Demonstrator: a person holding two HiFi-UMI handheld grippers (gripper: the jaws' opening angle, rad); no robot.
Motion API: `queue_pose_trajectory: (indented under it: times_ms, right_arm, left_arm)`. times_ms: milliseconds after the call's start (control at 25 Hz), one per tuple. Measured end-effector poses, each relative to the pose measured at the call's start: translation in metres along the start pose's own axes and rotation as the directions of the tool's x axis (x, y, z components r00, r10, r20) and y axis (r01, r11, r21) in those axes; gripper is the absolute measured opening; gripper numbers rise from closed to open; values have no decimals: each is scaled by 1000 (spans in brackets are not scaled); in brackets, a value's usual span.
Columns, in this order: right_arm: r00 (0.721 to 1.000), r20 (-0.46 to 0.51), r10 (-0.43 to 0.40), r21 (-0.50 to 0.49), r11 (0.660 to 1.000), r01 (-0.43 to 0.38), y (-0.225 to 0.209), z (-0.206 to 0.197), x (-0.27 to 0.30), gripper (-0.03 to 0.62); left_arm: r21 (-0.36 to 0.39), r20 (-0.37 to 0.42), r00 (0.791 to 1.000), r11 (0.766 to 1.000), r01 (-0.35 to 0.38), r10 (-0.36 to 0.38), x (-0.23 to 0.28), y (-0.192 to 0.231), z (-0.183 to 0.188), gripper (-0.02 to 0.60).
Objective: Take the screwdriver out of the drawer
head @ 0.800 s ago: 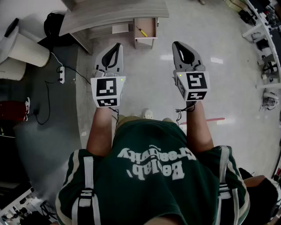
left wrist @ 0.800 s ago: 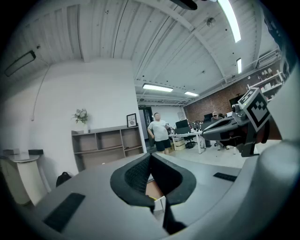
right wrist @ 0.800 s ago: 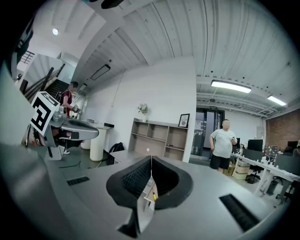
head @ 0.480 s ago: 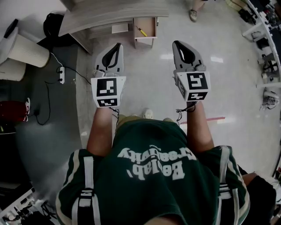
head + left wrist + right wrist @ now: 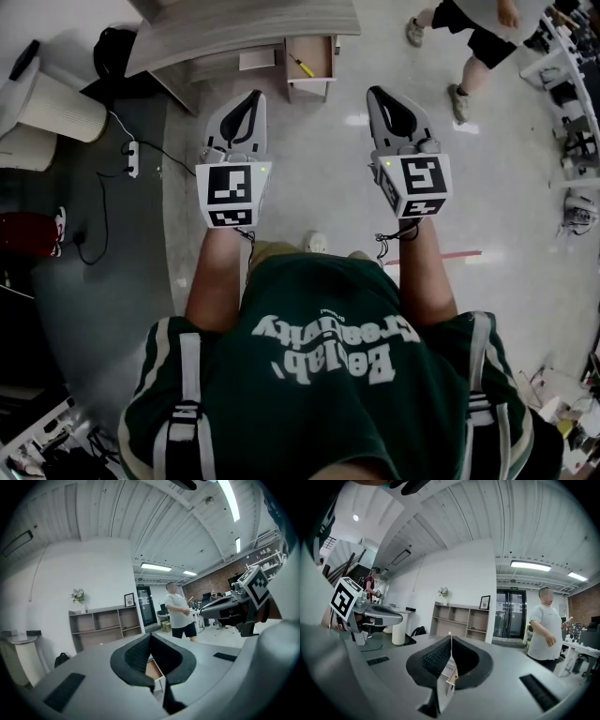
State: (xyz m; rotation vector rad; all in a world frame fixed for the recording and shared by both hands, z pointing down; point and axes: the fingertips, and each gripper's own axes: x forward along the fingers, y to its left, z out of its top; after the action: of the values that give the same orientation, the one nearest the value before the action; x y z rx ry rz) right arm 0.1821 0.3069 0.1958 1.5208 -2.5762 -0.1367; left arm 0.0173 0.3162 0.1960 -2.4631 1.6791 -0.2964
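In the head view a small drawer (image 5: 311,58) stands pulled open under the grey desk (image 5: 244,28), far ahead on the floor. A yellow-handled screwdriver (image 5: 302,67) lies inside it. I hold both grippers level at waist height, well short of the drawer. My left gripper (image 5: 254,97) is shut and empty, just below and left of the drawer. My right gripper (image 5: 375,93) is also shut and empty, to the drawer's right. The left gripper view shows my left gripper (image 5: 150,635) with the drawer (image 5: 153,670) seen through its jaws. The right gripper view shows my right gripper (image 5: 450,637) the same way.
A person (image 5: 478,37) walks across the floor at the upper right and also shows as a person (image 5: 543,623) in the right gripper view. A white cylindrical bin (image 5: 56,108) and a power strip (image 5: 131,159) with cables sit left. Benches (image 5: 567,103) line the right edge.
A person has walked into the upper right of the head view. Both grippers have stayed almost still, and the drawer and screwdriver are unchanged.
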Motion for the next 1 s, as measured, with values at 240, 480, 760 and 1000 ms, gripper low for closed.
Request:
queue_pose_trajectory:
  times_ms: [240, 480, 760, 1000]
  right_arm:
    - [1000, -9, 11, -58, 998, -11, -3, -2, 0, 34]
    - [1000, -12, 14, -57, 998, -14, -14, -8, 15, 34]
    - [1000, -8, 13, -48, 999, -13, -21, -15, 63, 34]
    - [999, -41, 1, -48, 999, -3, -39, -13, 141, 34]
  left_arm:
    - [0, -3, 1000, 1000, -3, 3, 5, -6, 3, 17]
    - [-3, 2, 1000, 1000, -14, 14, 22, -3, 4, 17]
    - [3, 1, 1000, 1000, -21, 21, 58, 28, -9, 17]
    - [5, 8, 1000, 1000, -17, 17, 121, 83, -12, 17]
